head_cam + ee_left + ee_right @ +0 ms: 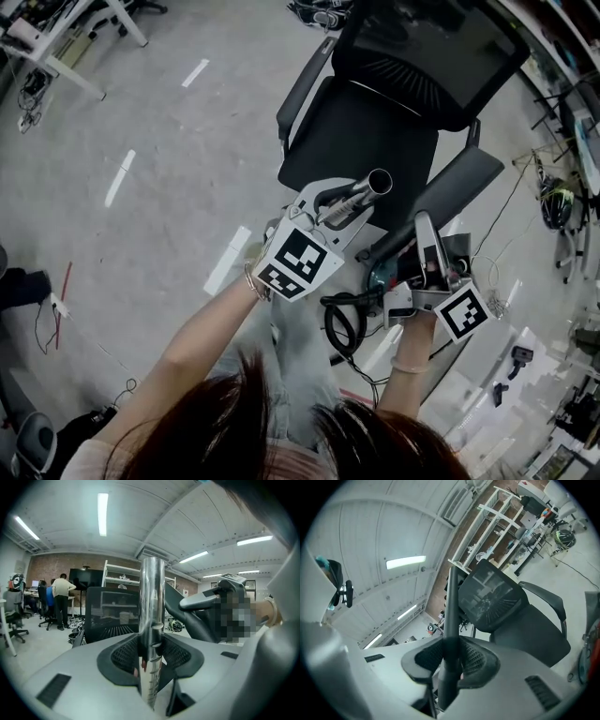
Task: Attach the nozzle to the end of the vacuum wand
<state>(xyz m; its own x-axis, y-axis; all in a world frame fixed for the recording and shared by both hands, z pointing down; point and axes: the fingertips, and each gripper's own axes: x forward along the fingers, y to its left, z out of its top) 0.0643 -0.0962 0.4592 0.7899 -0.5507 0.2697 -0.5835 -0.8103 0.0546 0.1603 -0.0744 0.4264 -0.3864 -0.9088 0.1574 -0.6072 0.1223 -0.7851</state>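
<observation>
Grey concrete floor [169,169] fills the head view, with a black mesh office chair [375,122] ahead. Over its seat the left gripper [339,204] pinches a shiny chrome vacuum wand [366,190], its open end showing. Near it but apart, the right gripper [431,274] grips a slim dark nozzle [424,234], seemingly a crevice type. Left gripper view: both pads clamp the wand's tube, which stands upright. Right gripper view: both pads squeeze the nozzle's thin stem, with the chair behind.

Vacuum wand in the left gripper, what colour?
The wand is shiny silver; left gripper view shows it best.
</observation>
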